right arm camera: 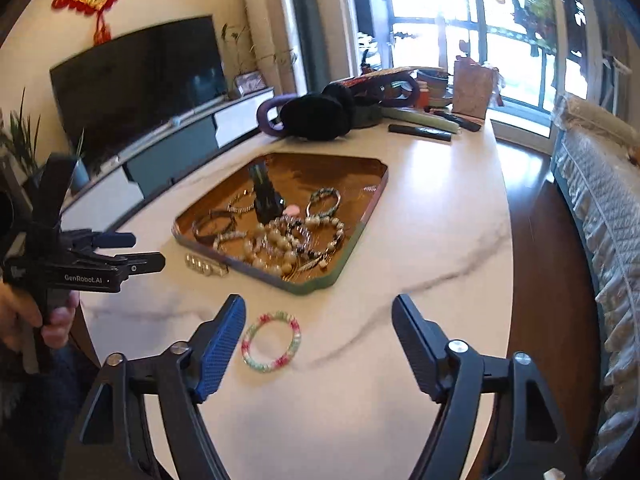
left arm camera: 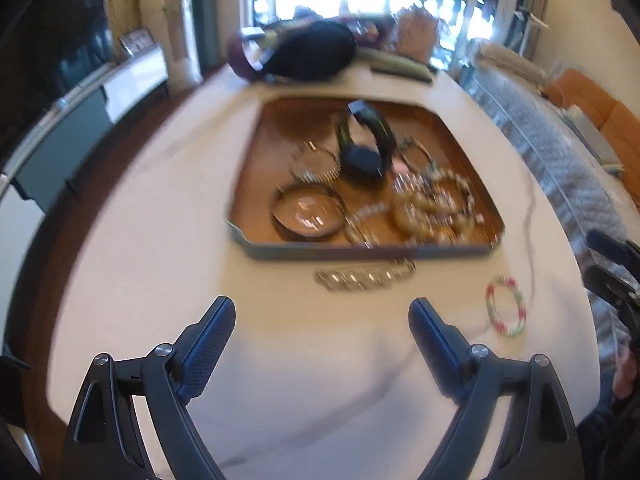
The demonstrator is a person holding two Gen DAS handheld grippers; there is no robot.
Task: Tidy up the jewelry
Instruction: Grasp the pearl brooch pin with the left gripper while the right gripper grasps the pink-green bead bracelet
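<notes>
Where marble shows, round beaded bangle (right arm camera: pixel 271 341), octagonal tray (right arm camera: pixel 316 286)

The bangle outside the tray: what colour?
Pink, green and white bangle; right wrist view.

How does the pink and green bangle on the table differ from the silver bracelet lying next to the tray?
The pink and green bangle is a closed ring, while the silver bracelet lies stretched out in a straight strip. The bangle is coloured pink, green and white; the bracelet is plain metallic. The bracelet lies close beside the tray; the bangle lies farther from it. Both rest on the white table, outside the tray.
</notes>
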